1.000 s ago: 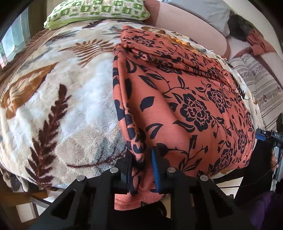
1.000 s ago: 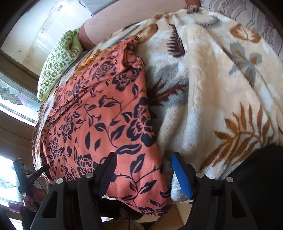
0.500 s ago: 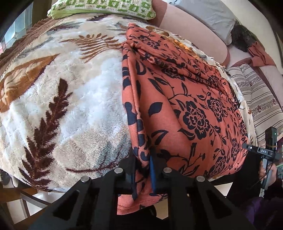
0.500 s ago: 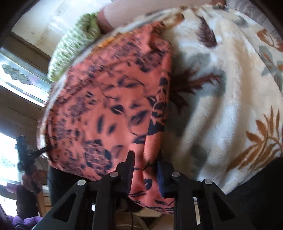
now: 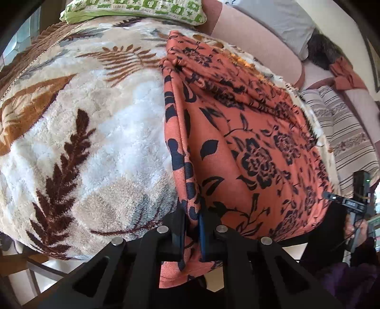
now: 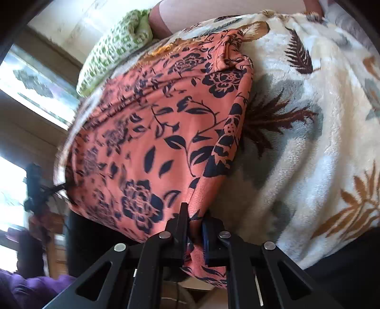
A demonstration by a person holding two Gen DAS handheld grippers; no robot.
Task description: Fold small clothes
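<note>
An orange garment with a dark blue flower print (image 5: 237, 142) lies flat on a fluffy leaf-patterned blanket (image 5: 95, 142). My left gripper (image 5: 192, 223) is at the garment's near left corner. Its jaws are closing and the pads press on the hem, which hangs over the blanket's edge. In the right wrist view the same garment (image 6: 154, 142) fills the left half. My right gripper (image 6: 194, 228) is at its near right corner, jaws closing with the pads pinching the cloth. The garment's right edge is slightly drawn up into a ridge toward that grip.
The blanket (image 6: 308, 142) covers a bed or sofa. A green patterned pillow (image 5: 142, 9) lies at the far end and a striped cushion (image 5: 344, 133) to the right. A hand on a black handle (image 5: 353, 225) shows at the garment's right. A window (image 6: 35, 78) stands at the left.
The right gripper's jaws went from wide apart around the corner to pinched on the cloth. The left jaws tightened on the hem. The right view rolled slightly.
</note>
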